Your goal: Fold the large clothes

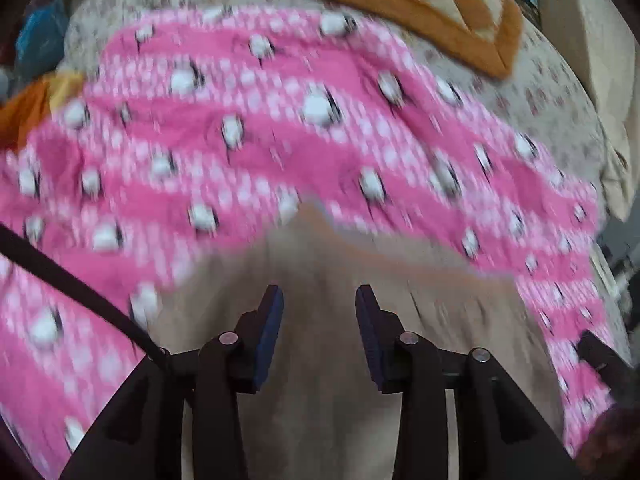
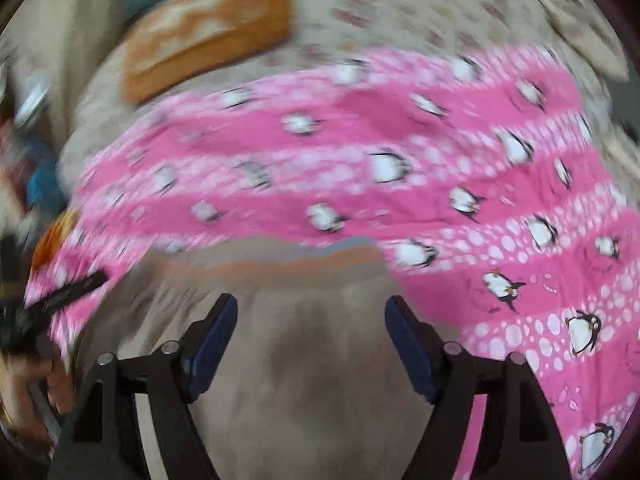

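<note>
A large pink cloth with white dots and penguins (image 1: 280,128) lies spread over a bed; it also shows in the right wrist view (image 2: 400,152). Its near edge curves around a bare beige patch of bed (image 1: 320,360). My left gripper (image 1: 319,300) is open and empty above that beige patch, just short of the cloth's edge. My right gripper (image 2: 311,312) is open and empty over the same beige area (image 2: 312,380), with the cloth ahead and to its right. Both views are motion-blurred.
An orange and cream quilted cushion (image 1: 420,4) lies at the far side of the floral bedsheet (image 1: 552,104); it also shows in the right wrist view (image 2: 208,28). The other gripper's tip (image 2: 64,292) and a hand (image 2: 28,372) appear at the left of the right wrist view.
</note>
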Motion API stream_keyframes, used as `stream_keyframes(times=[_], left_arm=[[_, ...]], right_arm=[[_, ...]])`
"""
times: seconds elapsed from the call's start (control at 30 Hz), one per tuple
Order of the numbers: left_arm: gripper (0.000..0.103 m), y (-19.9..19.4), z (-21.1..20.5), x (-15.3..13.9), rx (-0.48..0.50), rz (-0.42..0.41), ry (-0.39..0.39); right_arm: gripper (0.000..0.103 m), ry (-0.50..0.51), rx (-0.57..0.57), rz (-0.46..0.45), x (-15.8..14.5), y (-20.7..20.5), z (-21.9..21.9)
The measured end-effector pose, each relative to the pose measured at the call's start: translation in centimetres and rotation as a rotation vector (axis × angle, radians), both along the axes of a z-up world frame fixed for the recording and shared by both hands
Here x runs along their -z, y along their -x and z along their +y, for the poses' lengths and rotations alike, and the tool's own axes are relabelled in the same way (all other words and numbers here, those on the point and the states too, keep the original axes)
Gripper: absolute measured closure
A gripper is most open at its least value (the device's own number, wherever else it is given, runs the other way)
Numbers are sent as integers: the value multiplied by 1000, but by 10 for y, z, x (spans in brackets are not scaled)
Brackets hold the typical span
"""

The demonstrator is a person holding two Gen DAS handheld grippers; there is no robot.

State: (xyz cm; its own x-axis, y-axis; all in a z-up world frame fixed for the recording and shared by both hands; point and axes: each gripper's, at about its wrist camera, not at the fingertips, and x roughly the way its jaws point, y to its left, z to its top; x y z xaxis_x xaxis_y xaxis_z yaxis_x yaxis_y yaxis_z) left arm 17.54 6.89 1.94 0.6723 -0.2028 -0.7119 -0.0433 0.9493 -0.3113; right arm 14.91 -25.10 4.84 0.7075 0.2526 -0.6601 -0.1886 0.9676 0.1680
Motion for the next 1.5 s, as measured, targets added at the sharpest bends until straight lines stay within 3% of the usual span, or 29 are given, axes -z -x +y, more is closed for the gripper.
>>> stream_keyframes(times=[0.1,0.17,0.27,0.43,0.6,0.67,0.77,0.93,1.03,1.17,1.3,1.4,1.43,1.47,1.5], left_arm=[[84,23,-26,15,77,65,-13],[83,32,-53,39,117,113,-170],[83,44,-74,48,131,37,-331],[83,53,-70,40,101,41,-302],[81,50,-75,44,77,33,-335],[80,49,-77,46,57,34,-336],[79,47,-80,48,34,29,-350],[78,47,-80,49,33,18,-354],[77,48,-81,49,34,14,-359],[77,47,-79,48,41,19,-347],[77,54,-53,22,8,-25,-226],[77,55,-27,4,-65,-85,-244],[78,52,-15,7,-89,-57,-239],[79,49,-7,15,-108,-17,-223],[87,47,-3,22,-118,17,-216]], right_arm=[[21,115,-44,51,28,21,23],[12,198,-31,156,65,15,33],[6,195,-24,108,74,21,30],[6,192,-16,159,51,24,31],[11,132,22,-63,-3,34,41],[11,98,11,-93,-8,27,47],[11,104,5,-35,9,3,62],[8,203,-5,187,74,-34,74],[2,205,5,173,80,-34,73],[1,203,-1,193,80,-34,70],[11,127,25,163,58,-21,52],[13,104,20,92,34,3,33],[23,111,20,70,29,11,27],[39,112,1,54,25,20,22],[51,123,-47,54,25,26,17]])
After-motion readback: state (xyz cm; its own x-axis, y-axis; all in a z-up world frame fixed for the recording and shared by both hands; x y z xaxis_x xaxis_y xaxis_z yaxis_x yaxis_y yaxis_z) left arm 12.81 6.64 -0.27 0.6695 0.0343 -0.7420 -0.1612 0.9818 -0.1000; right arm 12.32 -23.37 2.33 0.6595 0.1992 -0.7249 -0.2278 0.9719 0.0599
